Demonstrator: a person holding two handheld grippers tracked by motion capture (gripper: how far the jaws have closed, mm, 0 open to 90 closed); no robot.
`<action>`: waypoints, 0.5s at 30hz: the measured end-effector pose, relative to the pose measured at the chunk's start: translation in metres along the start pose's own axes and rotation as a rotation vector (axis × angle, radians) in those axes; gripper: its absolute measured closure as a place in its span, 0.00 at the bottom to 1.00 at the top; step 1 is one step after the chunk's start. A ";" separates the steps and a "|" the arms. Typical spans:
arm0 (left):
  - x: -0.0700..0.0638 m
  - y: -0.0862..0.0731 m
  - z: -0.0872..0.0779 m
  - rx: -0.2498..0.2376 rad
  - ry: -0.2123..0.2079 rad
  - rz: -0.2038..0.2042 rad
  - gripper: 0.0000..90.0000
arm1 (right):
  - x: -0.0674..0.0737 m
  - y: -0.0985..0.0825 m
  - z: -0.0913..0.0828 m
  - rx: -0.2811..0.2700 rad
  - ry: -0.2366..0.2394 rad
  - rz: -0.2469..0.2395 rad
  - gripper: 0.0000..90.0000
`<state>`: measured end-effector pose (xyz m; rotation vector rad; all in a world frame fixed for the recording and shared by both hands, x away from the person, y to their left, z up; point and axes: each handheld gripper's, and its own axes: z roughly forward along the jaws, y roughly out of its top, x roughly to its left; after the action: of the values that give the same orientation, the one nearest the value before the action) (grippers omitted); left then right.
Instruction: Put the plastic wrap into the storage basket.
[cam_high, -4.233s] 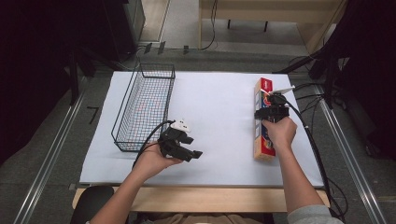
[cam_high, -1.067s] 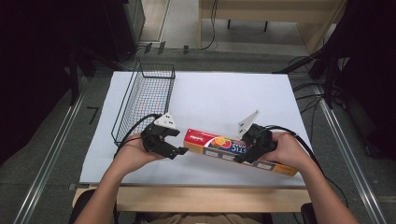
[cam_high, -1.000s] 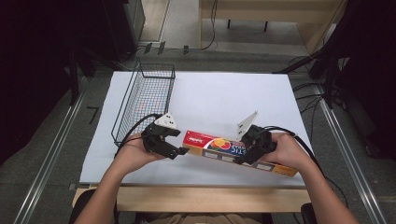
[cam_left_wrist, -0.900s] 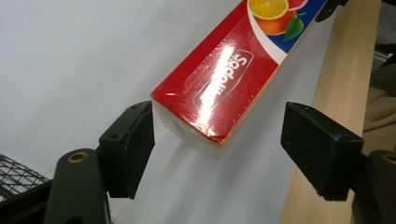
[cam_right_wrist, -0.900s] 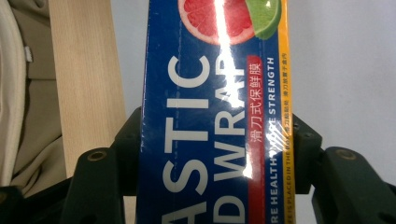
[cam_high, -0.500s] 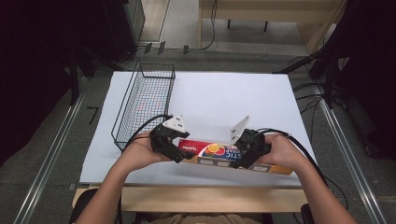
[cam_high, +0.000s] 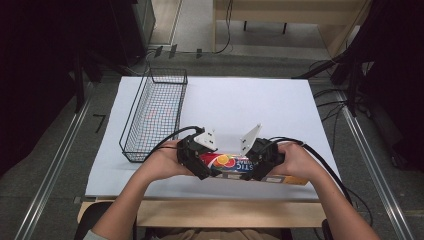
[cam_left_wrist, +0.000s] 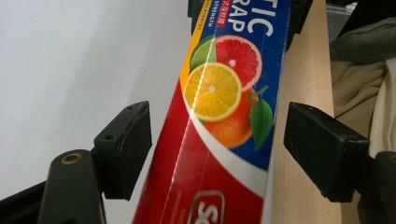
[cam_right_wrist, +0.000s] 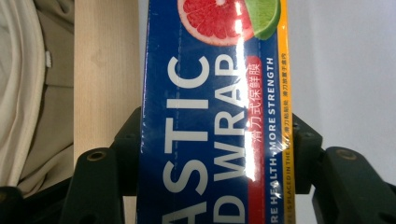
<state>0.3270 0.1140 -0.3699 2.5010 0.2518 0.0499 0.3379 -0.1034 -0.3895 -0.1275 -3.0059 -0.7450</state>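
Observation:
A long plastic wrap box (cam_high: 230, 162), blue and red with citrus pictures, lies level near the table's front edge. My right gripper (cam_high: 257, 170) is shut on its blue part; in the right gripper view both pads (cam_right_wrist: 133, 140) press the box (cam_right_wrist: 210, 116). My left gripper (cam_high: 202, 170) straddles the red end. In the left gripper view the box (cam_left_wrist: 219, 116) runs between the jaws of that gripper (cam_left_wrist: 223, 140) with a gap at each pad (cam_left_wrist: 123, 140). Those jaws have just been opening wide, then closing a little.
A black wire basket (cam_high: 155, 110) stands at the left of the white table cover (cam_high: 250, 105). The wooden front edge (cam_high: 225, 212) runs just below the box. Cables trail from both grippers across the cover.
The box, first lying along the right side, now lies crosswise at the front. Within the last second my left gripper slid right along it, and the right hand moved a little left.

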 end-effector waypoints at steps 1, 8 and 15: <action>0.001 0.001 0.002 0.005 -0.006 0.007 0.27 | 0.000 0.001 0.000 -0.004 -0.009 -0.012 0.45; 0.000 0.004 0.009 0.015 -0.011 0.019 0.27 | 0.004 0.009 0.000 -0.013 -0.020 -0.037 0.45; -0.002 0.004 0.015 0.069 -0.034 0.026 0.33 | 0.006 0.013 0.002 -0.003 -0.028 -0.045 0.45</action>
<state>0.3272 0.1015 -0.3794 2.5714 0.2099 0.0098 0.3328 -0.0903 -0.3851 -0.0705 -3.0438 -0.7586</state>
